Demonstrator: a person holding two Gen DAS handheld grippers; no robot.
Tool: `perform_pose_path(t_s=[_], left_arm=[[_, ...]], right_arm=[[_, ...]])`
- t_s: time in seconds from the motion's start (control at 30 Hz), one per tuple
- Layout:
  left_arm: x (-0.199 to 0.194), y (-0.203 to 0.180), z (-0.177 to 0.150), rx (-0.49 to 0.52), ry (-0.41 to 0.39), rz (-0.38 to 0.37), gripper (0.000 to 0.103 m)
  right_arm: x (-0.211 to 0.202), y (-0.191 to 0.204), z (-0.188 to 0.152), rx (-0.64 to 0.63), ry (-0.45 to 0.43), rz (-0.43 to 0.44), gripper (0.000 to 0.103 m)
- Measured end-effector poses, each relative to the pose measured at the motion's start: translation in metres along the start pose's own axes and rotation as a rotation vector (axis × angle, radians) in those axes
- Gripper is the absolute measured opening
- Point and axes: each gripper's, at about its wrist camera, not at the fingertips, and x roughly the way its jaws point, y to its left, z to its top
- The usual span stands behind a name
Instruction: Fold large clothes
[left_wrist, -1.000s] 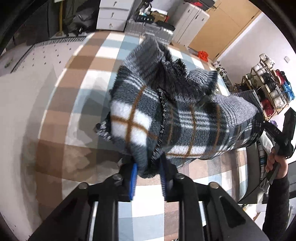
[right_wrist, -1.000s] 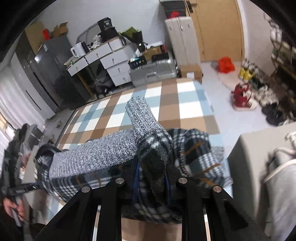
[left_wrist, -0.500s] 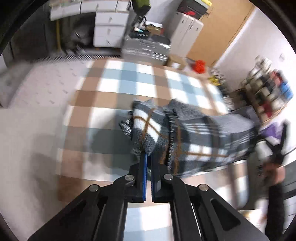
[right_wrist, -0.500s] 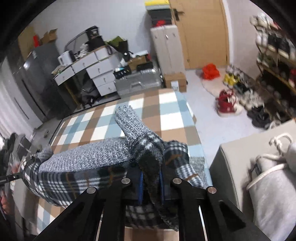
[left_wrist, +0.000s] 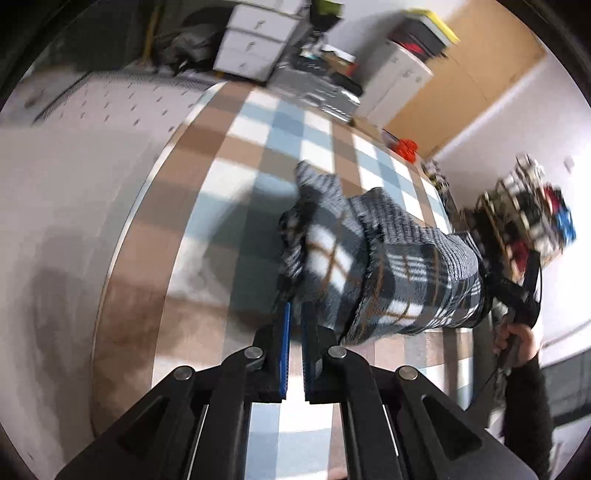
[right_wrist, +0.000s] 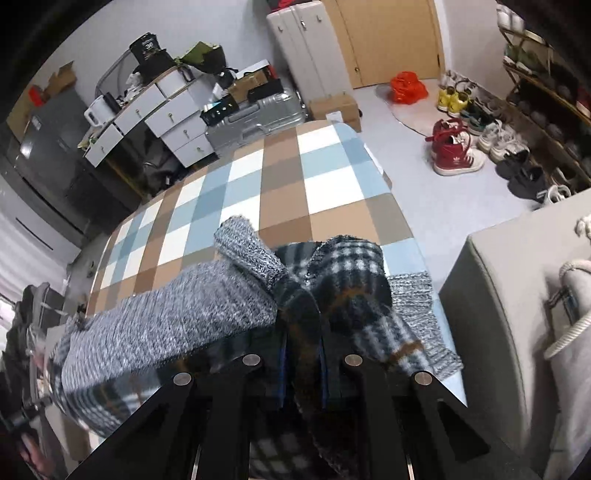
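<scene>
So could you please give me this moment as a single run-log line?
left gripper: shut on dark plaid fleece garment edge | right gripper: shut on garment | garment: stretched between both above checked blanket

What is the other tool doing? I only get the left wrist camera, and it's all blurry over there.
Observer: The right tool is shut on a thick fold of the plaid garment. Its jaws have just been closing, with the cloth between them.
Operator: What's on the floor past the bed?
Observer: A pair of red high-top shoes, out beyond the checked bed cover.
Operator: And next to the bed?
Observer: A grey seat stands at the right side of the bed, with a white rope lying on it.
</scene>
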Motion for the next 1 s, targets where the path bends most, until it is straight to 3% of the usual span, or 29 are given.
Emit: perform_pose_path(t_s=[0.1,0.13,0.17,0.23,0.33,0.4,0.47,0.53,0.57,0.6,0.67,1.0], left_arm=[[0.000,-0.017,-0.025,0.007,0.029,-0.072,0.013],[0.003,-0.030,-0.037,0.037,0.023,-0.088,0.028],[0.008,-0.040,-0.043,0.056,0.018,-0.090,0.049],[0.022,-0.057,-0.050,0.086,0.002,-0.051,0.063],[0.050,-0.070,-0.040,0.094,-0.009,0.014,0.063],[0.064,-0.070,-0.031,0.065,-0.007,0.087,0.063],[0.073,-0.064,-0.024,0.028,-0.013,0.113,0.063],[0.072,-0.058,-0.022,0.007,-0.045,0.079,0.060],[0.071,-0.058,-0.019,0.018,-0.062,0.069,0.033],[0.070,-0.057,-0.020,0.029,-0.064,0.071,0.022],[0.068,-0.055,-0.017,0.042,-0.047,0.028,0.015],[0.046,-0.062,0.005,0.147,-0.082,0.012,0.013]], right_arm=[[0.001,0.004,-0.002,-0.009,0.001,-0.008,0.012],[0.002,0.004,-0.002,-0.009,0.004,-0.006,0.012],[0.002,0.005,-0.003,-0.012,0.006,-0.008,0.012],[0.000,0.004,-0.003,-0.006,0.008,-0.003,0.012],[-0.003,0.002,-0.004,-0.001,0.011,0.006,0.012],[-0.004,0.002,-0.005,-0.006,0.014,0.012,0.012],[-0.007,0.002,-0.007,-0.008,0.011,0.020,0.012],[-0.007,0.002,-0.008,-0.018,0.011,0.021,0.012],[-0.008,0.002,-0.008,-0.020,0.009,0.020,0.012],[-0.007,0.002,-0.008,-0.021,0.009,0.021,0.012],[-0.007,0.002,-0.008,-0.027,0.007,0.021,0.012],[-0.020,0.006,-0.003,-0.094,-0.071,-0.067,0.010]])
